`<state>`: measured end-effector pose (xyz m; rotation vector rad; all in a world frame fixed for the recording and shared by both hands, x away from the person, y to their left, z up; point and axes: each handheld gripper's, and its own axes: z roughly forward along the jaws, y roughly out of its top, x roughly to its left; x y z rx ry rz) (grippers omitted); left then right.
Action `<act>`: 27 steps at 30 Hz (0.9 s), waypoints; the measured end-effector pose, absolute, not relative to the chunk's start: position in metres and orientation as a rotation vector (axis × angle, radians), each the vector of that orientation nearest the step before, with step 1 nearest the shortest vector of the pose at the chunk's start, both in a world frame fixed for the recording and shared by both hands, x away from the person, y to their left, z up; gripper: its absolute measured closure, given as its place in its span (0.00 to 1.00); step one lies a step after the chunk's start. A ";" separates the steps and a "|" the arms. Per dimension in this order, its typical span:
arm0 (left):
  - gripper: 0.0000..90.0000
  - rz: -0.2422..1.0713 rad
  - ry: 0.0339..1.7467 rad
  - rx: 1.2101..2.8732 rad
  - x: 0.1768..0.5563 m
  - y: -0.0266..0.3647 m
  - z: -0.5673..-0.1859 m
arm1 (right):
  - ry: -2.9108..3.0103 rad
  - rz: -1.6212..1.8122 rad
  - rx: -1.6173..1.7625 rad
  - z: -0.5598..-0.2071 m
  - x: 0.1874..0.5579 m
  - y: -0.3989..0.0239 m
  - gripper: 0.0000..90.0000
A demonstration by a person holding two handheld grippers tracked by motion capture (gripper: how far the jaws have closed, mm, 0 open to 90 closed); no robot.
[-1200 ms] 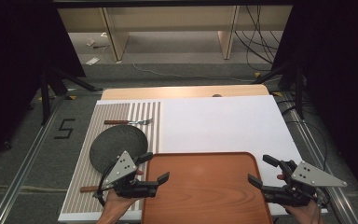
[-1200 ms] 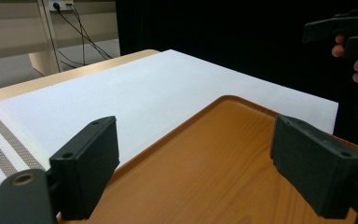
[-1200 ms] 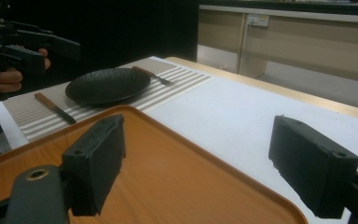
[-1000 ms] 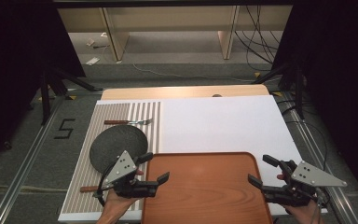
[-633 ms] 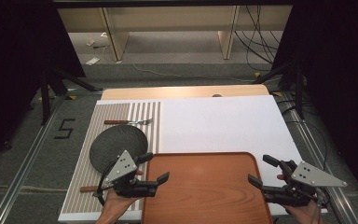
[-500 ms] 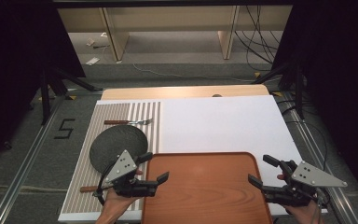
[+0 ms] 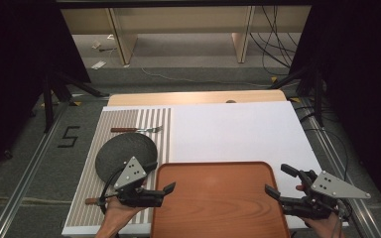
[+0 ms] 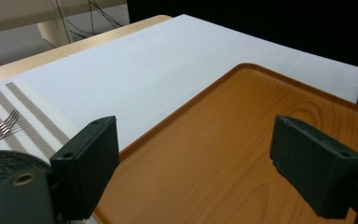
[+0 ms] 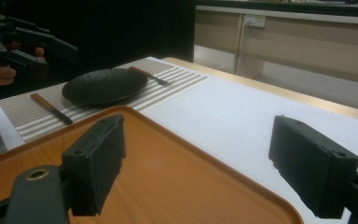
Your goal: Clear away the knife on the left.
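Note:
A brown wooden tray (image 7: 218,198) lies empty at the near middle of the white table top (image 7: 233,131). My left gripper (image 7: 159,177) is open at the tray's left rim, and its jaws straddle the rim over the tray (image 8: 242,154). My right gripper (image 7: 279,180) is open at the tray's right rim, its jaws apart above the tray (image 9: 158,177). Neither gripper holds anything. A dark round plate (image 7: 126,151) rests on a striped placemat (image 7: 82,201) to the tray's left. Beyond the plate lies a fork (image 7: 136,130). A knife (image 7: 92,201) lies near the left hand, partly hidden.
The right gripper view looks across the tray to the plate (image 9: 105,85), knife (image 9: 51,108), fork (image 9: 151,75) and the left gripper (image 9: 23,42). White table surface stretches behind the tray. Wooden furniture legs and cables stand on the floor beyond the table.

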<state>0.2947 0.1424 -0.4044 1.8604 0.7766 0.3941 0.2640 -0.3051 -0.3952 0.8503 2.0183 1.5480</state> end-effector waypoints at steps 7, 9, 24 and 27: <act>0.17 0.454 0.798 1.943 0.297 0.150 -0.397 | 2.015 1.544 0.854 -0.395 0.264 -0.305 0.22; 0.17 0.448 0.811 1.956 0.299 0.154 -0.396 | 2.015 1.541 0.855 -0.395 0.264 -0.306 0.22; 0.19 0.318 0.883 2.308 0.313 0.183 -0.388 | 2.014 1.544 0.862 -0.396 0.264 -0.305 0.22; 0.20 0.310 0.907 2.381 0.313 0.191 -0.393 | 2.016 1.544 0.865 -0.396 0.264 -0.306 0.22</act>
